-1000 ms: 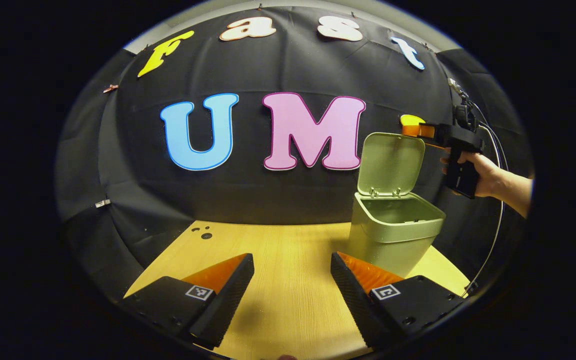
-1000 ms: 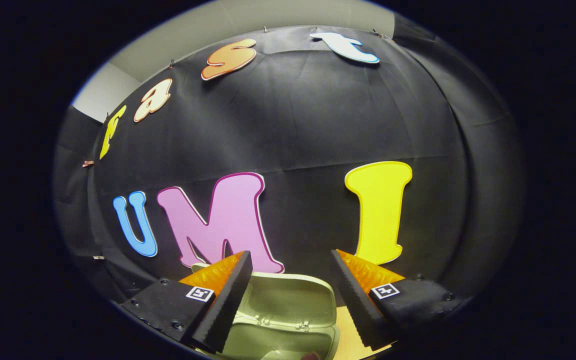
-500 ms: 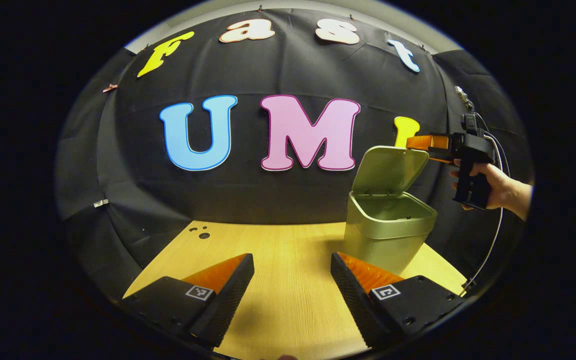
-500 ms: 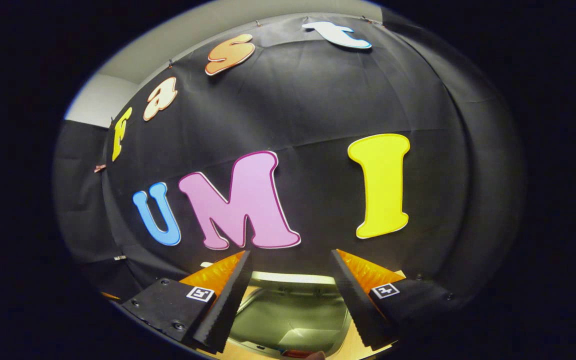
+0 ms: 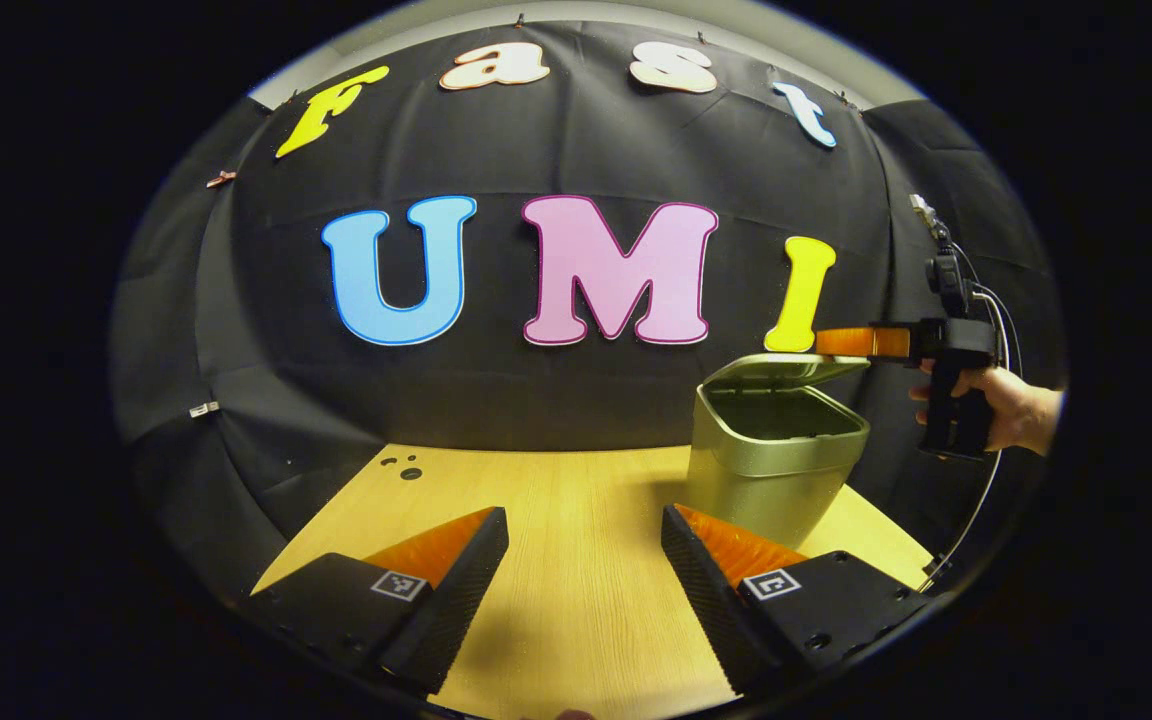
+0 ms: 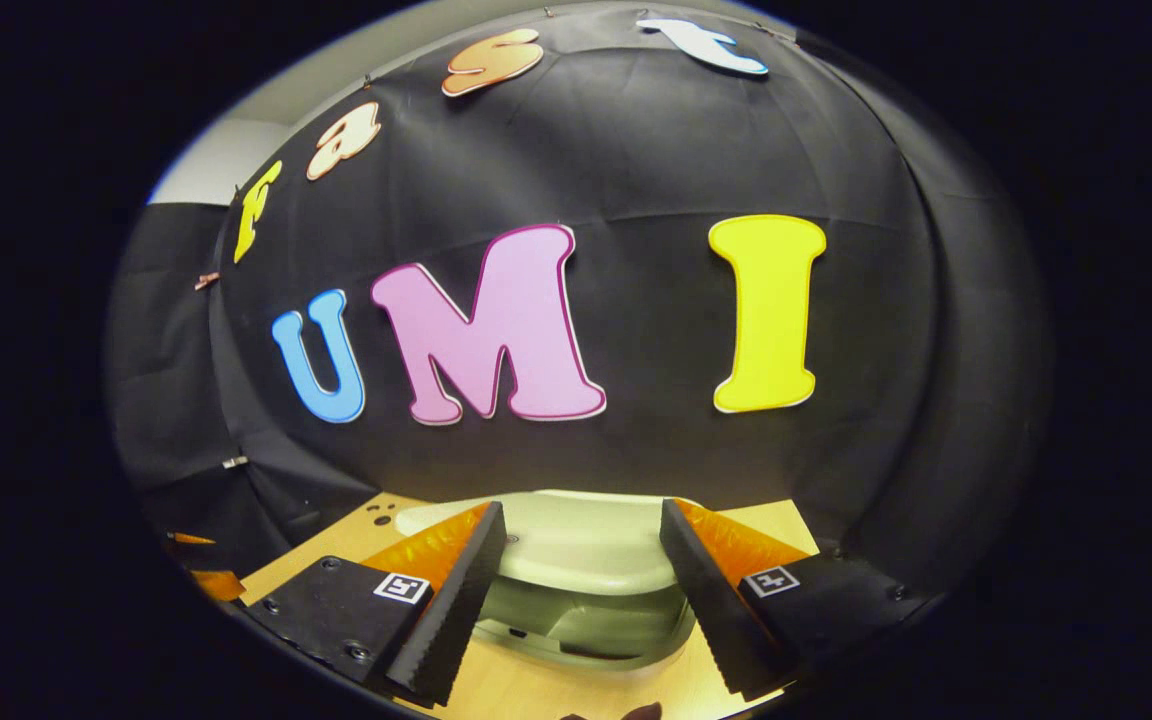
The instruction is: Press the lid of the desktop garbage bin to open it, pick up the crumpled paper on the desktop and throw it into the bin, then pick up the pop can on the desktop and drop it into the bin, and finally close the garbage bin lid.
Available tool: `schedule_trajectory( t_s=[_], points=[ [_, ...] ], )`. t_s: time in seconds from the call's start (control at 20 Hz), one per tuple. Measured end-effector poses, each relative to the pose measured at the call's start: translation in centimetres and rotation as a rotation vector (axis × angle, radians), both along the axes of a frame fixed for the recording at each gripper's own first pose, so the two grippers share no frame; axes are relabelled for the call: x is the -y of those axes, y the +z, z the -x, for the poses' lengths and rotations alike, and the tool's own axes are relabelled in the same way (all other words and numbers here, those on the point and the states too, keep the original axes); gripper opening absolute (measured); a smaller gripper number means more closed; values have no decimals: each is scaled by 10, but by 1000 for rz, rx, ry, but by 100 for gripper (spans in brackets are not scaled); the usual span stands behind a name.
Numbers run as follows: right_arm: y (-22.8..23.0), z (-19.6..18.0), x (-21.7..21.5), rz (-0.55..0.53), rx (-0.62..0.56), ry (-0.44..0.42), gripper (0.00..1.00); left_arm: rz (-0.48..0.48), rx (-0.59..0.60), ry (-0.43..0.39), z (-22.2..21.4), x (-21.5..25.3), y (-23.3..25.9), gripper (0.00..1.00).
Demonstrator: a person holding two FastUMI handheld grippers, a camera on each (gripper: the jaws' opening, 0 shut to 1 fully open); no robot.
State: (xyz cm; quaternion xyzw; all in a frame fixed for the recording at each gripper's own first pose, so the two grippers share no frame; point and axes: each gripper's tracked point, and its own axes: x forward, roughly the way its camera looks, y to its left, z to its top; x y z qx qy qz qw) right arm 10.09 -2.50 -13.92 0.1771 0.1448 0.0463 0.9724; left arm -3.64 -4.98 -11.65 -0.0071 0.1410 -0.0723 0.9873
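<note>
Wood table (image 5: 576, 560) lies under the left gripper (image 5: 584, 545), its fingers wide apart and holding nothing; farther back the green bin (image 5: 774, 470) stands on the table; its lid (image 5: 786, 370) is tipped nearly shut; the right gripper (image 6: 582, 540), fingers wide, rests over the lid.

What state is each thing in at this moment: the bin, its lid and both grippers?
Garbage bin: upright on the table, mouth partly uncovered.
Lid: tipped down nearly flat, not latched.
Right gripper: open, empty, at the lid's front edge.
Left gripper: open, empty, above the table.
</note>
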Motion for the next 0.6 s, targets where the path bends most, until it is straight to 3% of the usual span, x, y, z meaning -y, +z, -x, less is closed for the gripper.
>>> schedule_trajectory(
  t_s=[0.4, 0.6],
  points=[
    [-28, 2, -43, 66, -41, 72, 98, -3, -2, -5, 5, 1, 1, 99],
    [-40, -1, -55, 90, -43, 68, 98, -8, -3, 2, 6, -3, -1, 99]
  ],
)
